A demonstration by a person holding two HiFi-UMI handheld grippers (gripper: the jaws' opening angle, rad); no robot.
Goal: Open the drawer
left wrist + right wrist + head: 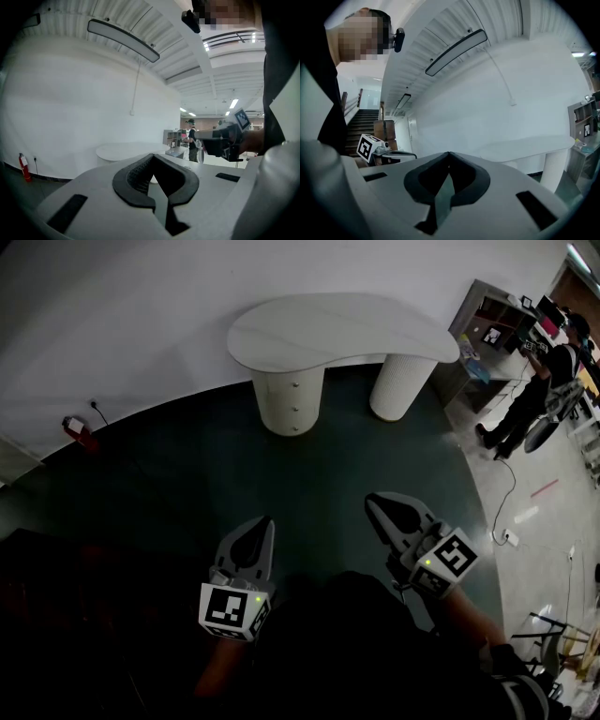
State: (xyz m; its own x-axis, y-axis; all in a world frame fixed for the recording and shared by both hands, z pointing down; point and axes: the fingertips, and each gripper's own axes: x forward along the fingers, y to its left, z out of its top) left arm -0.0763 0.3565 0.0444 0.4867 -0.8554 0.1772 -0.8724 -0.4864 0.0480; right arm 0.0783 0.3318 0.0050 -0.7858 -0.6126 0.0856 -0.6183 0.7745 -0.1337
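A white curved desk stands far ahead on a round drawer pedestal with small knobs down its front; the drawers look closed. The second leg is plain. My left gripper and right gripper hover low over the dark floor, well short of the desk, both pointing toward it. Each has its jaws together with nothing between them. The left gripper view shows its shut tips with the desk beyond. In the right gripper view the tips meet below the desk.
A red fire extinguisher stands by the wall at left. A person stands at the right beside a grey shelf unit. A cable and power strip lie on the pale floor. Stairs rise behind.
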